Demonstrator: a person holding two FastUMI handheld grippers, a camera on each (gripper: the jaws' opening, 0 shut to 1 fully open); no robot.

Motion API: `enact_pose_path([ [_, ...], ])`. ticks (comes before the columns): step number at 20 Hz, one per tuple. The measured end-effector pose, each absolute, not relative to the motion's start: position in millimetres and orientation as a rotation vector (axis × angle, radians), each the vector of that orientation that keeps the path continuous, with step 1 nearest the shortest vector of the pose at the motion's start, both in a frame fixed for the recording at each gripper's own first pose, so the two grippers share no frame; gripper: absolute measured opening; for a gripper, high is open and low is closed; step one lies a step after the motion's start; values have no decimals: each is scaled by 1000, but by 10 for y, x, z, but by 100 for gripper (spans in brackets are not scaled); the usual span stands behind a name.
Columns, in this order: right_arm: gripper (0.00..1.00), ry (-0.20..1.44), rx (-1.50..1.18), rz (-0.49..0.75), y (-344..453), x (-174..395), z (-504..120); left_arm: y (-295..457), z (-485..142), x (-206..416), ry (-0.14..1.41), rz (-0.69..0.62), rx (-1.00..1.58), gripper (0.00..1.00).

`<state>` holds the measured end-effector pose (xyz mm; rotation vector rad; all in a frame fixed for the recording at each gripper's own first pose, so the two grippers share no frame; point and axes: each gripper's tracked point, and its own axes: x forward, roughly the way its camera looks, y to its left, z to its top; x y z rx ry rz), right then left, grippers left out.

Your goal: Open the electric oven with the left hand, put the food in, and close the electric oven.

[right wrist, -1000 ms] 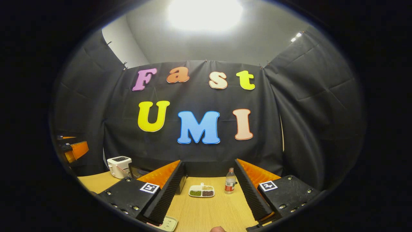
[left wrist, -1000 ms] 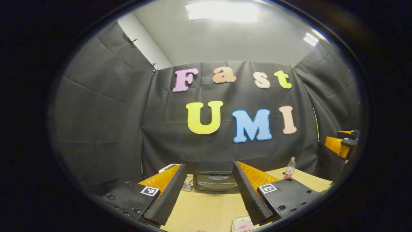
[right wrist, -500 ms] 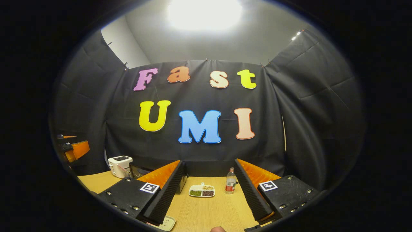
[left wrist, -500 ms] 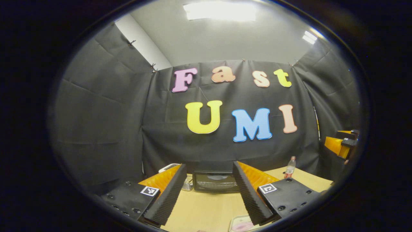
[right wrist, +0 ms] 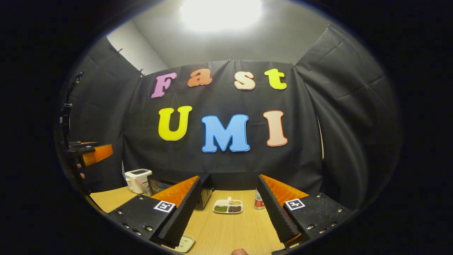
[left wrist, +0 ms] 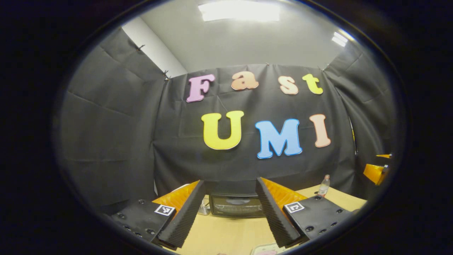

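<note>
Left gripper (left wrist: 230, 209) held level above table (left wrist: 230, 233), jaws wide apart, holding nothing, aimed straight at oven (left wrist: 235, 204) at table's back, door closed. Right gripper (right wrist: 226, 212) likewise spread wide, empty, facing divided dish of food (right wrist: 228, 206); bottle (right wrist: 258, 202) just beside dish. Since a second ago: oven looms slightly larger in left gripper view, dish nearer in right gripper view.

The desk (right wrist: 226, 230) is pale wood with a fine straight grain and a matt finish. The electric oven (left wrist: 236, 205) has a dark, glossy glass door that catches the light. Beside it the toaster (right wrist: 138, 180) looks like smooth white plastic. The bottle (left wrist: 323, 186) is clear plastic. Each claw's fingers (left wrist: 184, 221) carry ribbed, foam-like matt pads. The booth wall (right wrist: 339, 134) is creased matt cloth.
</note>
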<state>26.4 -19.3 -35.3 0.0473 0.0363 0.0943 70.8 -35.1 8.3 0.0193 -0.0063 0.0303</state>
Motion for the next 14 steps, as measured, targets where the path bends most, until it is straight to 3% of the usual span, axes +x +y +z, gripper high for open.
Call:
enact_pose_path([
  [14,98,57,10,-98,86,845,-503,-348,-826,2634,117,-152,-22,100],
])
